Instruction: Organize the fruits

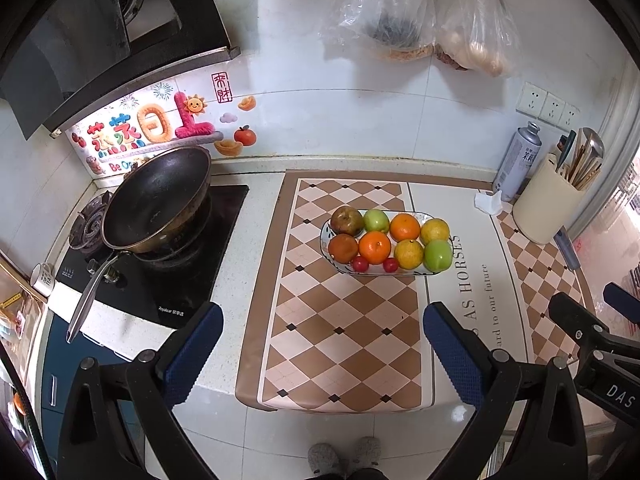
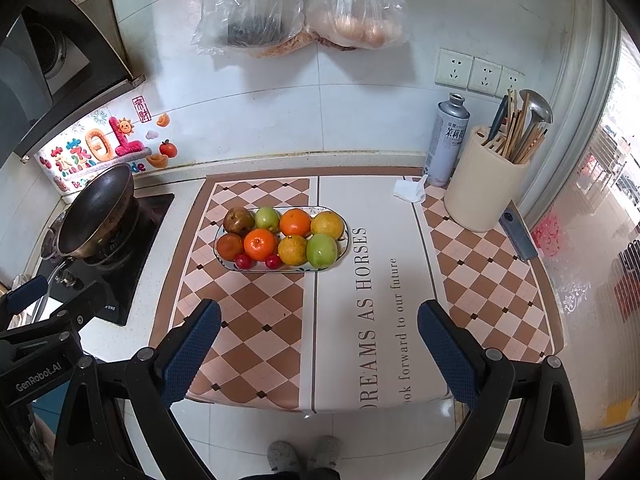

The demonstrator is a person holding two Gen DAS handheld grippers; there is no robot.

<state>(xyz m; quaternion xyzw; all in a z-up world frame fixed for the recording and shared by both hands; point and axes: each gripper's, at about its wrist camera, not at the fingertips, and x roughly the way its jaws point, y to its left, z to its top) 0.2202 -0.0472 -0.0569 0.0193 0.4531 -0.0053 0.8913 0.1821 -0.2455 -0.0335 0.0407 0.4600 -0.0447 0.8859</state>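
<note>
An oval patterned plate (image 1: 327, 226) (image 2: 344, 242) sits on the checkered counter mat. It holds several fruits in two rows: a brown pear (image 1: 346, 220) (image 2: 238, 220), green apples (image 1: 437, 255) (image 2: 321, 249), oranges (image 1: 374, 247) (image 2: 260, 244), yellow citrus (image 1: 408, 254) (image 2: 293, 249) and two small red fruits (image 1: 360, 264) (image 2: 245, 261) at the front edge. My left gripper (image 1: 322, 334) is open and empty, held above the mat's near end, well short of the plate. My right gripper (image 2: 319, 330) is open and empty, near the counter's front edge, right of the plate.
A black wok (image 1: 158, 198) (image 2: 98, 210) sits on the gas stove at left. A cream utensil holder (image 2: 482, 184), a grey spray can (image 2: 446, 140) and a crumpled tissue (image 2: 410, 189) stand at the back right. Plastic bags (image 2: 304, 4) hang on the tiled wall.
</note>
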